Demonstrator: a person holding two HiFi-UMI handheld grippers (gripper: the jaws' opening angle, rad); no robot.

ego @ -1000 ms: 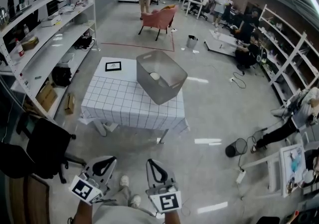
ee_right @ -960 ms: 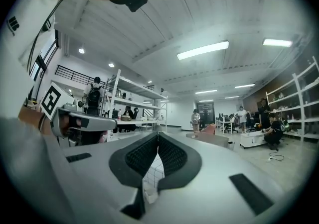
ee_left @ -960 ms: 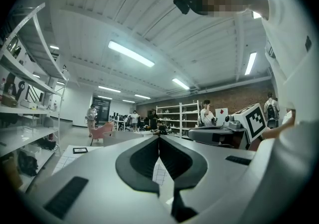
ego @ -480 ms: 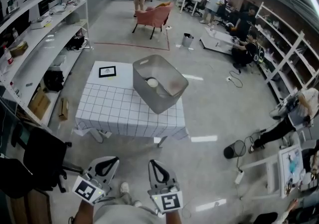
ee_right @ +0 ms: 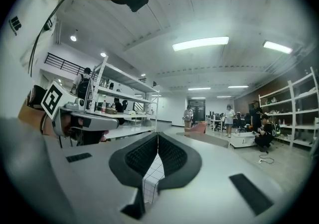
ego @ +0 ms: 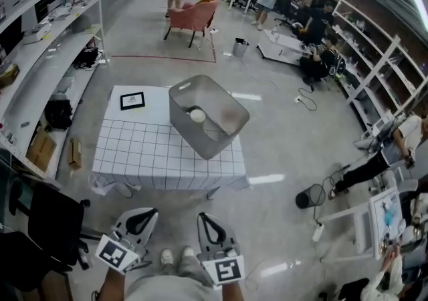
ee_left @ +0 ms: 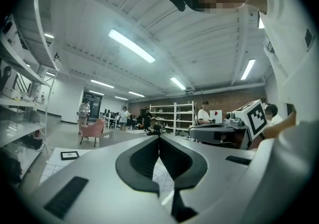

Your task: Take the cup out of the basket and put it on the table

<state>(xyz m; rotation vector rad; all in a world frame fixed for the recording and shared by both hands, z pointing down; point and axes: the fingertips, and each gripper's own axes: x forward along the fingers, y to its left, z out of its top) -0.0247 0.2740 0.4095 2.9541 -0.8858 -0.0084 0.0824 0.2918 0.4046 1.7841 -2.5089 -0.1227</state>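
Left hand-held gripper (ego: 144,215) and right hand-held gripper (ego: 204,219) are both pinched shut, empty, well short of the table (ego: 134,159). Cup (ego: 197,115) sits in the basket (ego: 231,136). Approach phase, I'd say; next up is closing in and opening one.

Bright, even indoor light, with strong fisheye bending.

Light is given by long ceiling tubes (ee_left: 132,46), and pale streaks of it are mirrored on the grey floor (ego: 287,139). Only a soft, short shadow is cast beneath the table (ego: 154,152). Straight shelving (ego: 374,72) is curved near the head view's edge. Both gripper views are ringed by dark vignetting. The left gripper (ee_left: 159,141) and right gripper (ee_right: 157,138) are rendered slightly soft close to the lens.
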